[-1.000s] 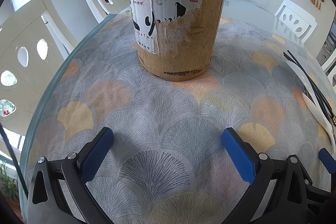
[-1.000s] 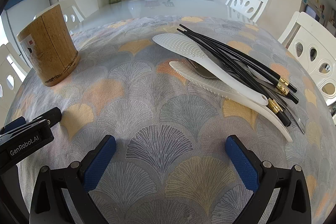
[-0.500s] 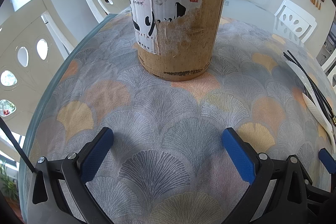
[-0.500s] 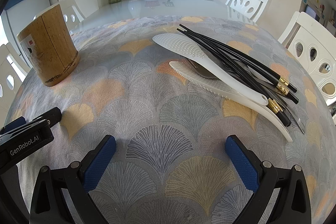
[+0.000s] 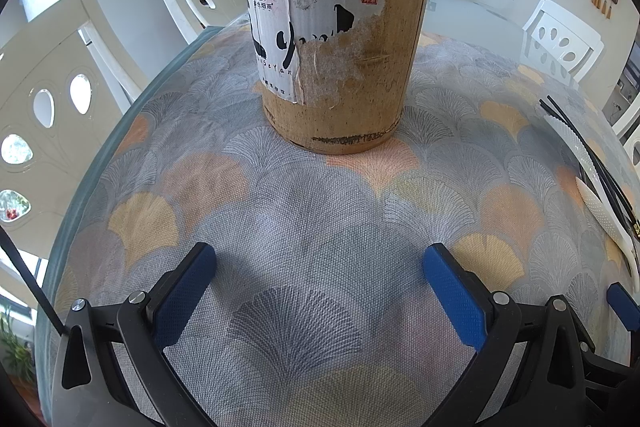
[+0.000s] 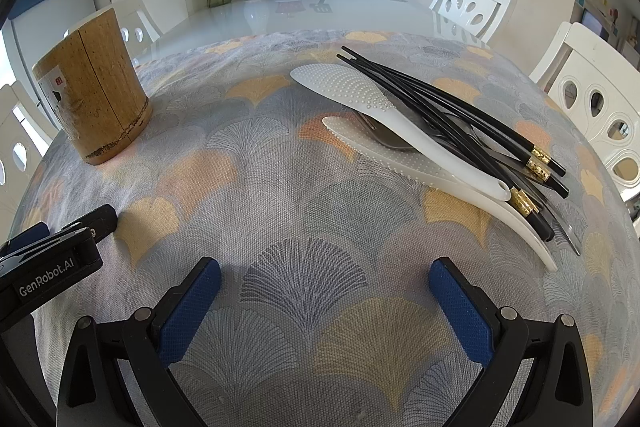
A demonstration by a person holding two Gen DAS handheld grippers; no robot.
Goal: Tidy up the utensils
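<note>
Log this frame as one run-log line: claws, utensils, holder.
left claw: open, empty | right claw: open, empty | utensil pile: on tablecloth, untouched | bamboo holder: upright, facing left claw

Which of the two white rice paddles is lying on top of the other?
The upper rice paddle, whose bumpy head points toward the far end of the table, lies on top. The lower rice paddle sits nearer the right gripper, its handle passing underneath.

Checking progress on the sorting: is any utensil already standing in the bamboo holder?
No. In the right wrist view nothing sticks up above the bamboo holder, and the chopsticks and white rice paddles lie piled on the tablecloth.
</note>
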